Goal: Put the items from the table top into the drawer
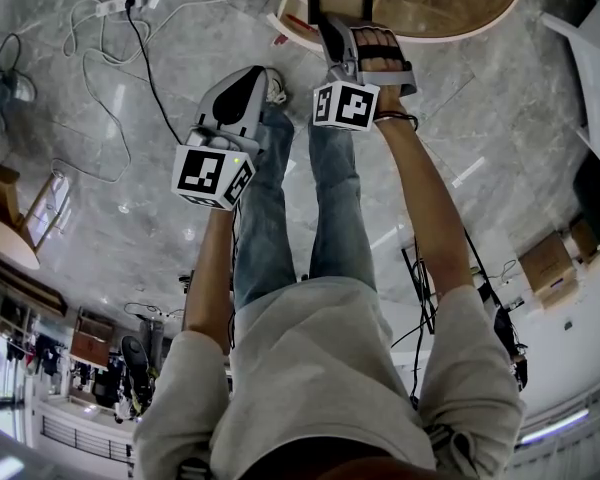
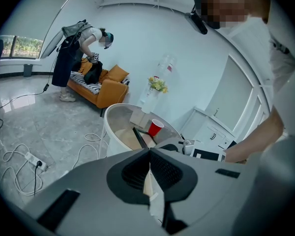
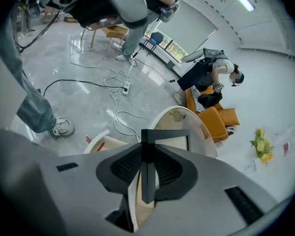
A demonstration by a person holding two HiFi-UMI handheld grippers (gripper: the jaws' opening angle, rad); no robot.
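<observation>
While the left gripper (image 1: 248, 86) hangs over the floor (image 1: 120, 218) beside the person's legs (image 1: 270, 228), its fingers are pressed fully together, empty; ahead of it in the left gripper view: round white table (image 2: 111, 116) carrying a red cup (image 2: 156, 128), a box (image 2: 139, 118) and flowers (image 2: 158, 84); right gripper (image 1: 332, 30) sits at the table's near edge, fingers closed partway onto one upright bar of the black frame (image 3: 145, 181), pads touching it on both sides; frame's top bar runs off to the right, frame is over the tabletop; drawer (image 3: 95, 140) is pulled out, left of the frame in the right gripper view, something red inside; frame is apart from the drawer.
</observation>
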